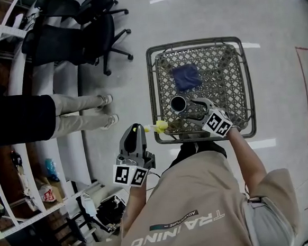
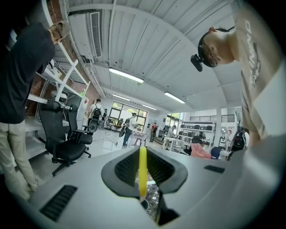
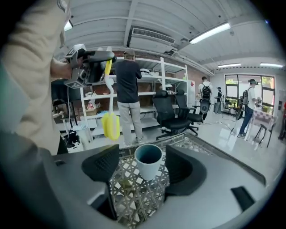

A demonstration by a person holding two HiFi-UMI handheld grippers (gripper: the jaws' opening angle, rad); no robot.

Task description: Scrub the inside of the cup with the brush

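A pale blue cup (image 3: pixel 148 161) stands upright on the metal mesh table (image 1: pixel 242 81), at its near side (image 1: pixel 178 103). My right gripper (image 3: pixel 142 166) is open, its jaws on either side of the cup with a little gap showing, so nothing is held. In the head view this right gripper (image 1: pixel 188 109) reaches in from the near right. My left gripper (image 1: pixel 136 128) is shut on the yellow handle (image 2: pixel 142 170) of the brush. The brush's yellow head (image 1: pixel 160 126) hangs over the table's near left edge, apart from the cup, and shows up left of it (image 3: pixel 110 125).
A dark blue cloth (image 1: pixel 186 76) lies on the mesh beyond the cup. A person in beige trousers (image 1: pixel 79 112) stands left of the table. Black office chairs (image 1: pixel 77 30) and white shelving (image 1: pixel 20 173) fill the left side. Shiny floor (image 1: pixel 275 46) surrounds the table.
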